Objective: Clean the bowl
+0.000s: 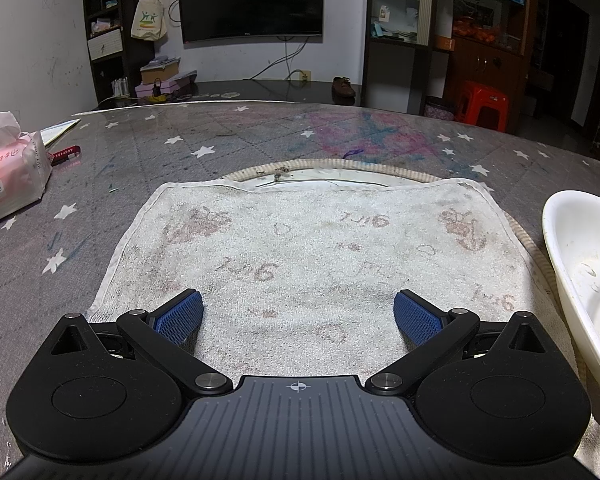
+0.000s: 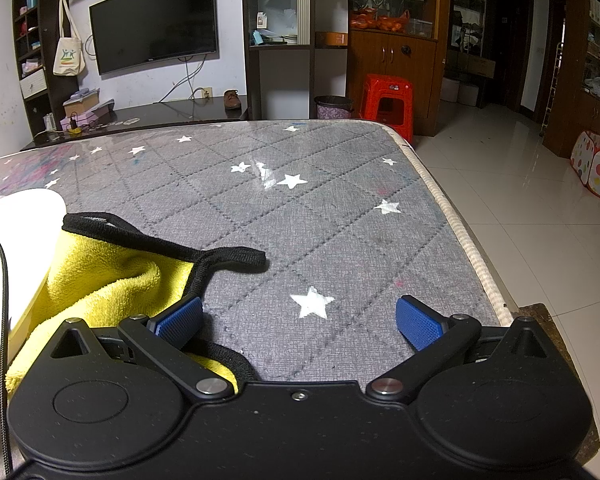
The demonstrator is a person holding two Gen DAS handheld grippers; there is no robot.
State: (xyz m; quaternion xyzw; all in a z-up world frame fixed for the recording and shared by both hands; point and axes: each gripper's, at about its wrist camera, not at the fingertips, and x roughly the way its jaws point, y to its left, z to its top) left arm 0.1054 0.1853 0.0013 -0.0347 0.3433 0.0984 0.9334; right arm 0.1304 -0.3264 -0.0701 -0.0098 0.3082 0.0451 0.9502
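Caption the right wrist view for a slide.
Open right gripper over the starred grey table cover, yellow cloth and white bowl at its left.

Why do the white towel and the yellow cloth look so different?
The white towel lies spread flat; the yellow cloth is bunched up in folds. The towel is white with faded reddish prints and a pale hem; the cloth is plain yellow with a black edge. The towel partly covers a round dish; the cloth sits against the white bowl. Both are fluffy and rest on the star table cover.
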